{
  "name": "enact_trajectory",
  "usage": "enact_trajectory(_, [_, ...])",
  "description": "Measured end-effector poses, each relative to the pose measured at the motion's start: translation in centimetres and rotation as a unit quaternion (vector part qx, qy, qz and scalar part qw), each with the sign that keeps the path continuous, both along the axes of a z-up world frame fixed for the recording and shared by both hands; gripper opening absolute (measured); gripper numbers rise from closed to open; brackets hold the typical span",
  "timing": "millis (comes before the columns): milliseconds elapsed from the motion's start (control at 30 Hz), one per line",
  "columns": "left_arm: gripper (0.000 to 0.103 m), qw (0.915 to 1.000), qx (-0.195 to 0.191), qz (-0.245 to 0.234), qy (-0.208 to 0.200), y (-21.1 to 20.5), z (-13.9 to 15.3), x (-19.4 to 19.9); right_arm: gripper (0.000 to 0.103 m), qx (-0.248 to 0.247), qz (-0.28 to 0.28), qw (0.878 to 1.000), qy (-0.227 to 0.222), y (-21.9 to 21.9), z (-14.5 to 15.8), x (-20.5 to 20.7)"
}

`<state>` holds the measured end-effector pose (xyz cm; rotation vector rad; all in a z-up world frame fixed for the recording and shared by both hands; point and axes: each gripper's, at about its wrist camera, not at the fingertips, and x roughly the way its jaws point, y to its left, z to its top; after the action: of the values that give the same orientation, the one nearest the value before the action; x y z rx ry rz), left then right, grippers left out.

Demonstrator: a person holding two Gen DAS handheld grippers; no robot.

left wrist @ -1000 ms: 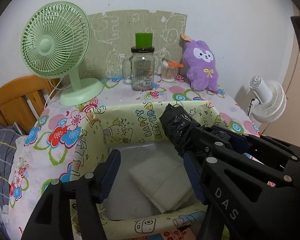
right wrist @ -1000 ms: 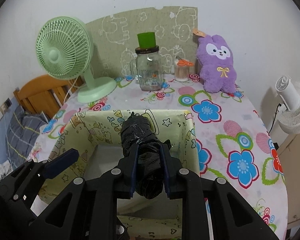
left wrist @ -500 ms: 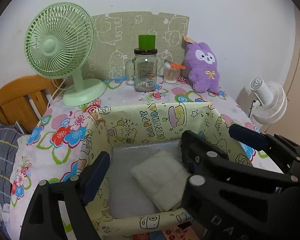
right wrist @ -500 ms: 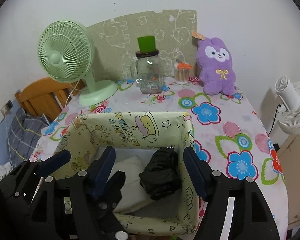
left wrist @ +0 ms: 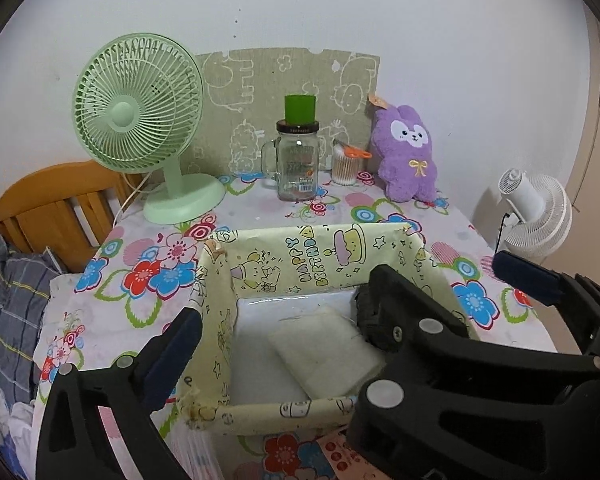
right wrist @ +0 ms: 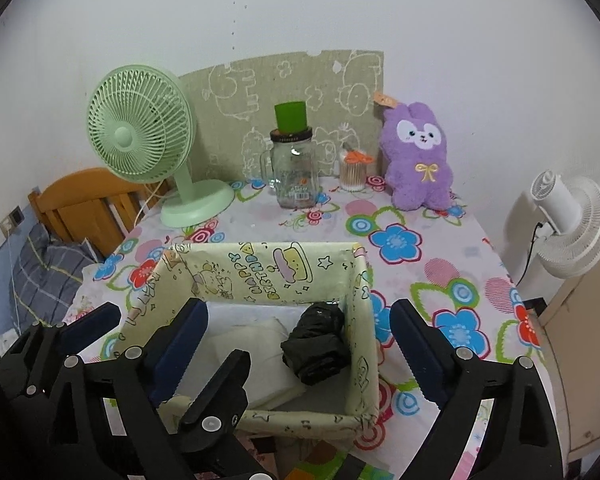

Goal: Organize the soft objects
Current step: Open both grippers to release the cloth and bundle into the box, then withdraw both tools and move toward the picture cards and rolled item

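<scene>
Inside the yellow birthday-print box (right wrist: 362, 312) on the flowered tablecloth (right wrist: 420, 248), a black bundle (right wrist: 318, 344) lies against the right wall, beside a folded white cloth (right wrist: 260, 344). Above the box, the right gripper (right wrist: 296, 344) is spreading its jaws, with nothing pinched between them. Likewise the left gripper (left wrist: 284, 316) is widening and grips nothing.

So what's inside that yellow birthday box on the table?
Inside the yellow box lie a folded white cloth and a black bundle, side by side on its pale floor. The near wall and both grippers hide part of the floor.
</scene>
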<state>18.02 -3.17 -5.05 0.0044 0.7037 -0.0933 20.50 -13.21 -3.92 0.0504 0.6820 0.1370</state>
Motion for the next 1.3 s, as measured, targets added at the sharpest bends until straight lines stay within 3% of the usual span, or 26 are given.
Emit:
enact_trajectory(633, [0.103,0.9989,0.005,0.012,-0.045,-0.8,2.5,-5.5,0.101,-0.006,-0.011,1.0,-0.025,-0.8,2.8,-5.8])
enact_trajectory(1300, [0.102,0.9981,-0.004,-0.005,-0.061,-0.7,1.9,-10.2,0.101,-0.002,-0.008,1.0,-0.029,-0.8,2.3,-10.5])
